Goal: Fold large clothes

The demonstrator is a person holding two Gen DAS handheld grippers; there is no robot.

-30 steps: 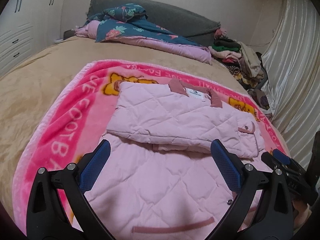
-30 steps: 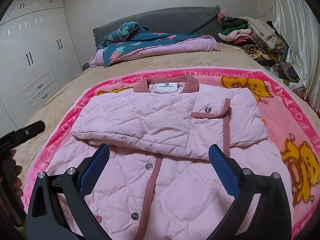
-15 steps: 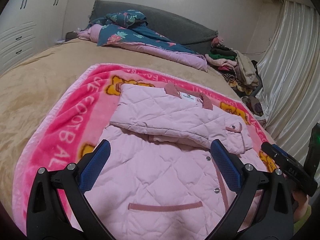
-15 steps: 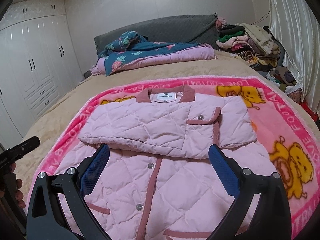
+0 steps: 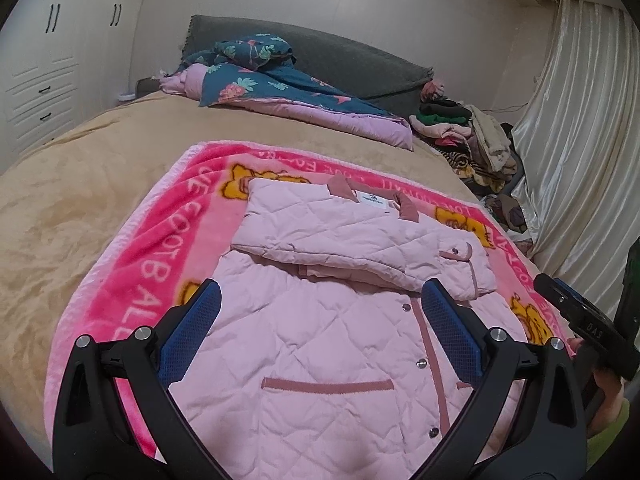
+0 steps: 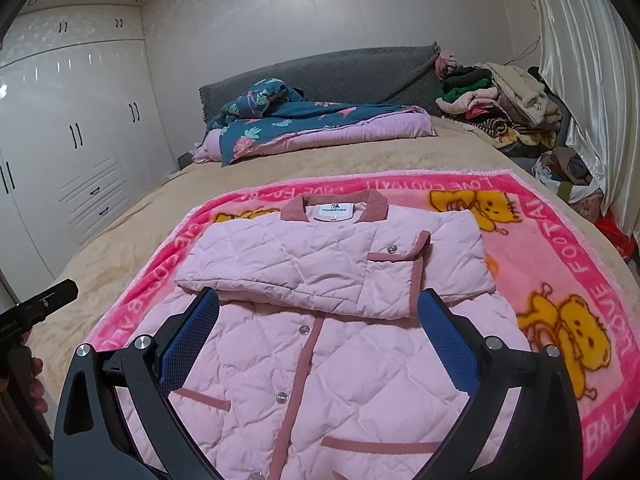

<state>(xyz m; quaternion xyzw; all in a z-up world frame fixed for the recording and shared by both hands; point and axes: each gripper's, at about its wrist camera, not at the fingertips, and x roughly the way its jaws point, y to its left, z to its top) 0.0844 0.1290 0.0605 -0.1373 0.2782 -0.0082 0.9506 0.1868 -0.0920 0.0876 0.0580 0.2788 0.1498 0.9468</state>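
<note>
Both claws, left [image 5: 320,312] and right [image 6: 318,320], hang wide open and empty above the jacket [image 6: 320,344] spread on the blanket [image 6: 560,264], so pinching its 6 o'clock hem corners evenly should fold it toward 12 o'clock.

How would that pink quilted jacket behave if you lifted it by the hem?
The pink quilted jacket would probably drape and sag, since its sleeves already lie folded softly. Its puffy quilting suggests it is light for its bulk. On the fleece blanket it likely drags rather than slides.
</note>
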